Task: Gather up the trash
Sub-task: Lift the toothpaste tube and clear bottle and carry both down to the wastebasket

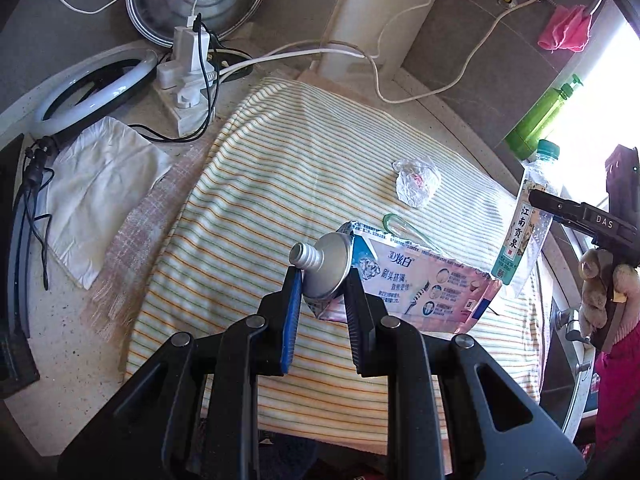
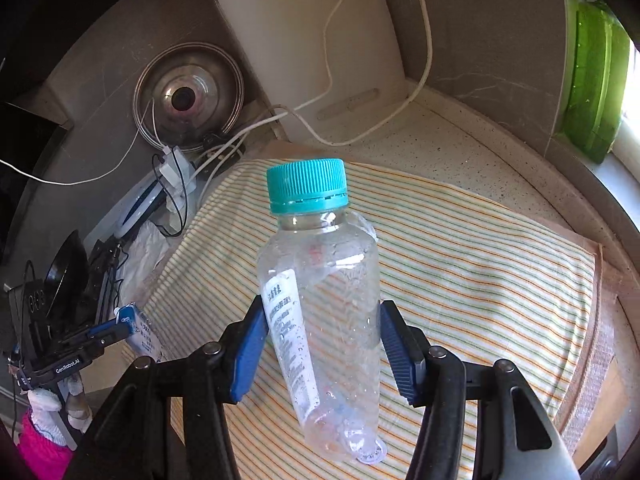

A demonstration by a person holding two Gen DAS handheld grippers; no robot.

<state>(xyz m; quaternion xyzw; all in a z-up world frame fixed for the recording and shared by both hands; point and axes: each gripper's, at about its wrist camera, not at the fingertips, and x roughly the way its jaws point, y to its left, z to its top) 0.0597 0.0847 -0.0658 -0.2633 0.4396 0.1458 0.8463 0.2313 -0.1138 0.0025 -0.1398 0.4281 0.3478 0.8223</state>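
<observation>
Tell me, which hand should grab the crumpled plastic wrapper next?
Neither is free yet. The left gripper grips the toothpaste tube and the right gripper holds the water bottle. Once emptied, probably the left: the crumpled plastic wrapper lies straight ahead of it.

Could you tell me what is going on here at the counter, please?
A person is clearing trash off a striped cloth with a handheld gripper in each hand. The left gripper has its jaws closed on the neck end of a flattened toothpaste tube, lifted off the cloth. The right gripper holds an empty clear water bottle with a teal cap, also raised. A crumpled plastic wrapper and a small clear green-edged piece still lie on the cloth.
</observation>
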